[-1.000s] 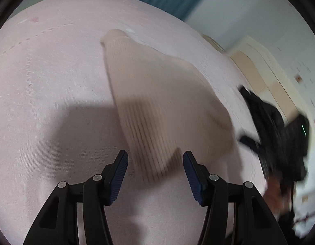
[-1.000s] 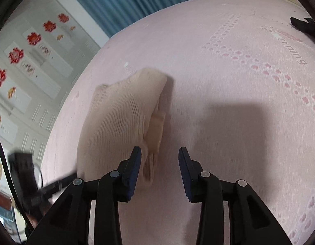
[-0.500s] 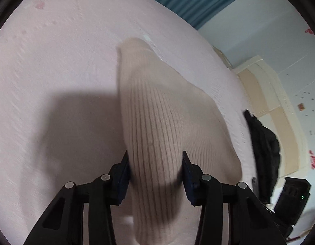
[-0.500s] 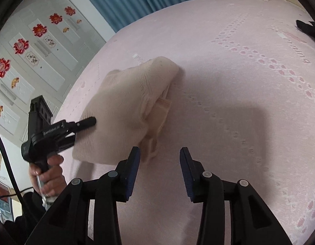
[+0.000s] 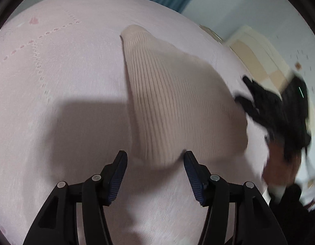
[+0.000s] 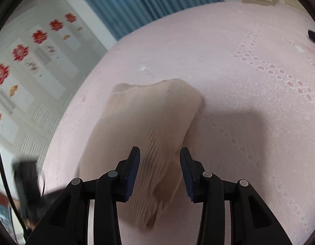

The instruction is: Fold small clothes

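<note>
A beige ribbed knit garment (image 5: 167, 102) lies folded on the pink bedspread (image 5: 55, 71). My left gripper (image 5: 155, 159) hovers at its near rounded edge. Its jaws are opening, and the edge sits between the tips without the pads pressing on it. In the right wrist view the same garment (image 6: 149, 118) runs between and under the fingers of my right gripper (image 6: 159, 155). That gripper stands open and its pads do not clamp the cloth. The right gripper (image 5: 280, 110), blurred, and a hand (image 5: 284, 163) show at the garment's right side in the left wrist view.
The bedspread (image 6: 249, 81) has dotted embroidery lines. A blue curtain (image 6: 147, 2) hangs behind the bed. A white wall with red flower decorations (image 6: 20, 51) stands on the left. A cream cabinet (image 5: 259, 61) is at the right. A black item (image 6: 314, 36) lies at the far right edge.
The left jaws closed around the garment's near part half a second ago; they have since spread and drawn back to its edge. The right gripper slid left over the garment.
</note>
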The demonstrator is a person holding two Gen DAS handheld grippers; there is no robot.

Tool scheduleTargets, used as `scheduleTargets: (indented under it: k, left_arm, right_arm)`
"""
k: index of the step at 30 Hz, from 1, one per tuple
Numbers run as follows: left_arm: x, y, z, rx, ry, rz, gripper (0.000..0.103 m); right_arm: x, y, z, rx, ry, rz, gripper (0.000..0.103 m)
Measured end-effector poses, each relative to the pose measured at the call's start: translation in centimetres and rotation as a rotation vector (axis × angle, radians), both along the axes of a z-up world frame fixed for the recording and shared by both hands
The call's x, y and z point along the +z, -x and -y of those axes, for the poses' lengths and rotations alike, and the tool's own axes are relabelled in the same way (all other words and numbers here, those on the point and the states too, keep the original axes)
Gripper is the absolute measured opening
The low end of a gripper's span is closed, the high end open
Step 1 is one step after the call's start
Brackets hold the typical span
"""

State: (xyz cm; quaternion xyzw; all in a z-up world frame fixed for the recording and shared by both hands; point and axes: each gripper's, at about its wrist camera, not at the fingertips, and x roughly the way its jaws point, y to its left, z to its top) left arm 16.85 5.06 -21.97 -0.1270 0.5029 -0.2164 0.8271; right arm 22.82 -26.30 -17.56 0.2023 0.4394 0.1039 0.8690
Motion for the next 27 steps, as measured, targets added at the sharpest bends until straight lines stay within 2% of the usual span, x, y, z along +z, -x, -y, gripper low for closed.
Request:
scheduleTargets:
  k: [2, 3, 4, 6, 8, 11, 14, 15, 17, 19, 23, 25, 27]
  left_arm:
    - [-0.4, 1.0, 0.2, -0.01, -0.053, 0.02, 0.054]
    - [-0.5, 1.2, 0.3, 0.0, -0.077, 0.028, 0.053]
    - [-0.5, 1.4, 0.2, 0.013, -0.092, 0.041, 0.05]
    - [-0.4, 1.3, 0.9, 0.035, -0.129, 0.076, 0.04]
    - [-0.1, 1.1, 0.8, 0.054, -0.14, 0.103, 0.03]
    - [0.7, 1.0, 0.5, 0.073, -0.055, 0.131, 0.021]
    - [0.2, 1.0, 0.8, 0.078, -0.06, 0.113, 0.02]
    - [0.1, 1.1, 0.8, 0.077, -0.063, 0.11, 0.02]
    - [-0.2, 1.1, 0.9, 0.085, -0.052, 0.086, 0.02]
    - [-0.3, 1.1, 0.6, 0.089, -0.033, 0.065, 0.02]
    - [-0.4, 1.2, 0.4, 0.087, -0.021, 0.063, 0.02]
    - [-0.5, 0.9, 0.8, 0.084, -0.02, 0.061, 0.02]
    - [-0.3, 0.9, 0.4, 0.083, -0.014, 0.06, 0.02]
  right_arm:
    - [-0.6, -1.4, 0.0, -0.013, 0.001, -0.029, 0.04]
    - [-0.9, -2.2, -0.3, -0.013, 0.014, -0.052, 0.033]
    - [-1.0, -2.6, -0.5, -0.005, 0.014, -0.053, 0.021]
    - [-0.6, -3.5, -1.1, 0.015, 0.038, -0.026, 0.012]
    - [0.4, -4.4, -1.7, 0.034, 0.078, 0.021, 0.01]
    - [1.7, -5.2, -1.3, 0.043, 0.04, 0.08, 0.01]
    - [0.1, -6.1, -1.2, 0.033, 0.102, 0.011, 0.01]
    - [-1.0, -6.4, -1.3, 0.039, 0.134, -0.039, 0.012]
    - [-1.6, -5.9, -0.7, 0.044, 0.124, -0.057, 0.017]
    - [-0.7, -4.6, 0.7, 0.018, 0.075, -0.039, 0.033]
    - [0.1, -1.6, 2.3, -0.003, -0.023, -0.036, 0.044]
    - [-0.3, -0.7, 1.9, 0.038, -0.082, -0.054, 0.053]
    - [-1.4, -0.7, 0.9, 0.056, -0.087, -0.09, 0.056]
